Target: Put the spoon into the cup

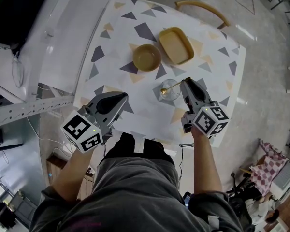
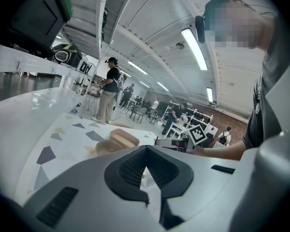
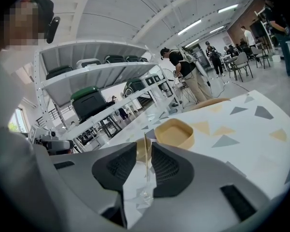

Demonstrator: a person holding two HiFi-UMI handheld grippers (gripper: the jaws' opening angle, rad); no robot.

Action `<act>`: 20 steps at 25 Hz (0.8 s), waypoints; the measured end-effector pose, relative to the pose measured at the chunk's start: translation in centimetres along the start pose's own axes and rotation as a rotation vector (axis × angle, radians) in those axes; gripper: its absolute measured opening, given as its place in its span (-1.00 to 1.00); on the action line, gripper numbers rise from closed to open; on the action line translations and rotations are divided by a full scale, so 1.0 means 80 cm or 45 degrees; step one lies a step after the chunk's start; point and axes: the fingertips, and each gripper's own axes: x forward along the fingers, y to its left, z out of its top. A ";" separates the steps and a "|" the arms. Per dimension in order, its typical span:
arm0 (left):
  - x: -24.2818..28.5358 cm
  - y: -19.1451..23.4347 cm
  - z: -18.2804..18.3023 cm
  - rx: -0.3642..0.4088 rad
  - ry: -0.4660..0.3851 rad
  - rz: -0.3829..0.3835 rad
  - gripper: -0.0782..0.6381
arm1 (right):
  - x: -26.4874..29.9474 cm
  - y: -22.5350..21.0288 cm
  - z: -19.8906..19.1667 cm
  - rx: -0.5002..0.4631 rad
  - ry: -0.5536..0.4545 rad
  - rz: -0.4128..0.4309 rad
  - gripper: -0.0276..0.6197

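Right gripper [image 1: 185, 81] jaws slightly apart either side of gold spoon [image 1: 169, 87] handle, spoon standing in glass cup [image 1: 173, 95], near-right tabletop [image 1: 210, 45]; left gripper [image 1: 123, 97] closed, empty.

In the head view the desk [image 1: 118, 30] has its near edge covered by the left gripper [image 1: 123, 98], the right gripper [image 1: 186, 83] and the person's lap. The chair [image 1: 203, 6] beyond the far edge shows only a curved back. The spoon [image 1: 171, 86] has its handle end hidden under the right gripper's tip, the clear cup [image 1: 174, 96] is faint, and in the right gripper view the round bowl [image 3: 141, 149] is half hidden behind the jaws.
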 end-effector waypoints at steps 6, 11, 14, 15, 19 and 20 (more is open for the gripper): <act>-0.004 -0.011 0.003 0.018 -0.011 -0.018 -0.74 | -0.016 0.002 0.002 -0.003 -0.020 -0.013 -0.59; -0.009 -0.019 0.005 0.030 -0.017 -0.034 -0.74 | -0.031 0.006 0.002 -0.006 -0.036 -0.033 -0.58; -0.010 -0.028 0.007 0.044 -0.024 -0.050 -0.74 | -0.045 0.009 0.004 -0.008 -0.049 -0.047 -0.58; -0.010 -0.031 0.008 0.051 -0.027 -0.057 -0.74 | -0.050 0.009 0.004 -0.009 -0.053 -0.051 -0.58; -0.013 -0.043 0.013 0.067 -0.037 -0.077 -0.74 | -0.068 0.016 0.003 -0.017 -0.064 -0.060 -0.58; -0.014 -0.046 0.014 0.068 -0.040 -0.081 -0.74 | -0.072 0.018 0.002 -0.020 -0.067 -0.061 -0.58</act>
